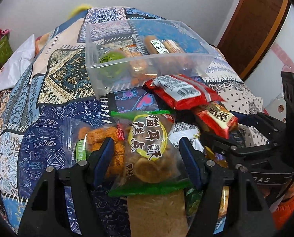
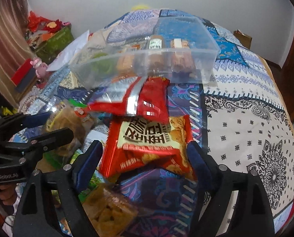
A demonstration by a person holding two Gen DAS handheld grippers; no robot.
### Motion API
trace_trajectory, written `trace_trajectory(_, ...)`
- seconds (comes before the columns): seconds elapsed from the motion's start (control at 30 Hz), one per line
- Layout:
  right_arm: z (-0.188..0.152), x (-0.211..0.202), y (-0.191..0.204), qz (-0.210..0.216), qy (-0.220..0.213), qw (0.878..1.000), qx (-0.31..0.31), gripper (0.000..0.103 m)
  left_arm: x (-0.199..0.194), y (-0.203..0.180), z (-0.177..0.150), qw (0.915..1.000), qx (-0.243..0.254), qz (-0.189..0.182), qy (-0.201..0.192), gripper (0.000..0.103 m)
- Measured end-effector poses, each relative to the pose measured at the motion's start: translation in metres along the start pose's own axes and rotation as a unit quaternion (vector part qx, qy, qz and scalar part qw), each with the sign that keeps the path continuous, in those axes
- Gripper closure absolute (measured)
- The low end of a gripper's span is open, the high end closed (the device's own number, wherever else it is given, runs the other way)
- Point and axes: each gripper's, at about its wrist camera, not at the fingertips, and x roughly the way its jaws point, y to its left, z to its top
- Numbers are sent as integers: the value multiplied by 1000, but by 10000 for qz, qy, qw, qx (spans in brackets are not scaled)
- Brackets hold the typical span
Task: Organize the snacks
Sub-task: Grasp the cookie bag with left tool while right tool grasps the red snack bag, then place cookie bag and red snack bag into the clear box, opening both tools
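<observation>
A clear plastic bin stands on the patterned cloth and holds several snacks. In front of it lies a pile of snack packs. My left gripper is open, its fingers on either side of a clear cookie bag with a yellow label. My right gripper is open around a red and cream cracker pack, which also shows in the left wrist view. A red pack lies between that and the bin.
The patchwork tablecloth covers the table. An orange fried-snack bag lies left of the cookie bag. A brown bar pack lies near my right gripper. A green box and pink toy stand beyond the table's left edge.
</observation>
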Motion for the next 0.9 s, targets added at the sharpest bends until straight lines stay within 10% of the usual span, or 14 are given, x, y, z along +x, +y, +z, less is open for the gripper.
trace_trajectory(0.37,-4,-5,-23,319,-93,9988,360,43,1,1,-3,9999,-75,-65,-121,59)
trace_trajectory(0.9,-4,-50,-19,168,-553,9977,349,49,-56,8,7,9960,-194,47,-868,61)
